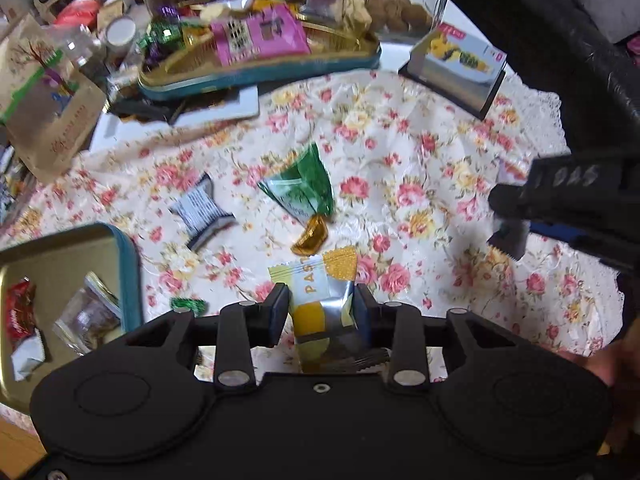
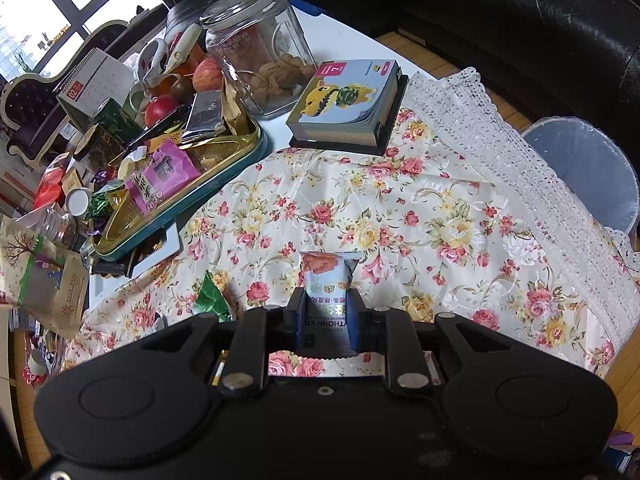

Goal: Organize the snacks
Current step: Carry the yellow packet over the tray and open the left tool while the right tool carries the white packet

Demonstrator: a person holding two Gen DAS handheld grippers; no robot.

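Observation:
My left gripper [image 1: 320,308] is shut on a yellow and white pastry packet [image 1: 316,300], held above the floral cloth. A teal tin lid [image 1: 128,272] with a red packet [image 1: 18,316] and a clear wrapped snack [image 1: 86,320] sits at the lower left. On the cloth lie a green wrapper [image 1: 304,184], a gold candy [image 1: 310,236], a dark blue-white packet [image 1: 200,212] and a small green candy [image 1: 188,305]. My right gripper [image 2: 325,312] is shut on a pale blue hawthorn snack packet [image 2: 326,284]; it also shows at the right of the left wrist view [image 1: 560,204].
A teal tin tray [image 2: 224,176] heaped with snacks, including a pink packet [image 2: 164,176], stands at the back left. A glass jar of walnuts [image 2: 260,52], a boxed book [image 2: 352,100], apples [image 2: 160,108], a paper bag [image 2: 44,280] and a bin [image 2: 588,164] surround the cloth.

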